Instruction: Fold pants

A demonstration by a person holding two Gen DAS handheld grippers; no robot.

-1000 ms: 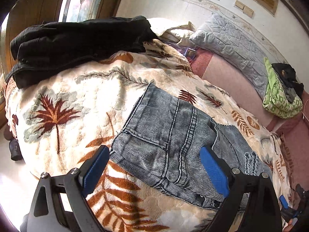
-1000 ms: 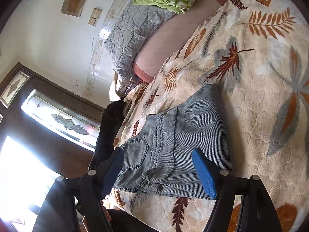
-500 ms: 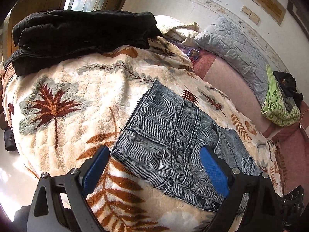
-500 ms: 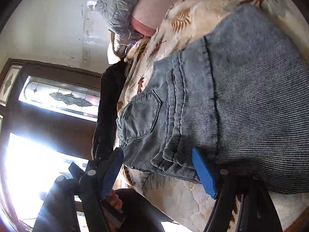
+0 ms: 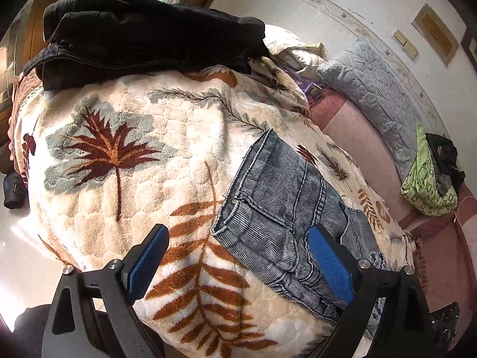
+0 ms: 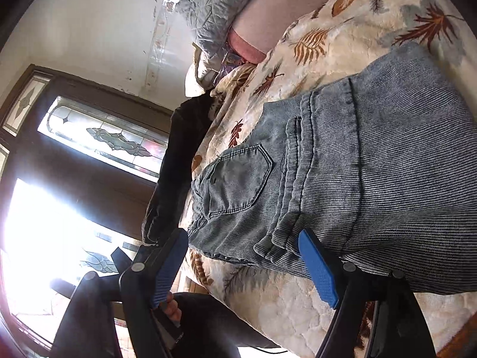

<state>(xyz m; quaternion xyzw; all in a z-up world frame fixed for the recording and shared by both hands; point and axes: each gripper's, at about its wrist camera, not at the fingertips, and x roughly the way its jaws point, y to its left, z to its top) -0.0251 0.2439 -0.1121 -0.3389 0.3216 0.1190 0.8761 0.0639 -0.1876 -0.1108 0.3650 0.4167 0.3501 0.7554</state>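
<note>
The folded grey-blue jeans point(image 5: 286, 208) lie on a cream leaf-print blanket point(image 5: 134, 179) on the bed. In the right wrist view the jeans point(image 6: 357, 185) fill the middle, back pocket point(image 6: 238, 179) up. My left gripper point(image 5: 238, 256) is open and empty, hovering over the near left corner of the jeans, its right finger above the denim. My right gripper point(image 6: 244, 265) is open and empty, just off the near edge of the jeans, its right finger over the folded edge.
A pile of black clothes point(image 5: 143, 35) sits at the far left of the bed. A grey quilted pillow point(image 5: 381, 89) and a green cloth bundle point(image 5: 426, 185) lie along the wall side. The blanket drops off the bed edge near the bright window point(image 6: 44, 223).
The left gripper has shifted left, so the jeans sit further right in its view. The right gripper has moved in close to the jeans' near edge. Both stay open.
</note>
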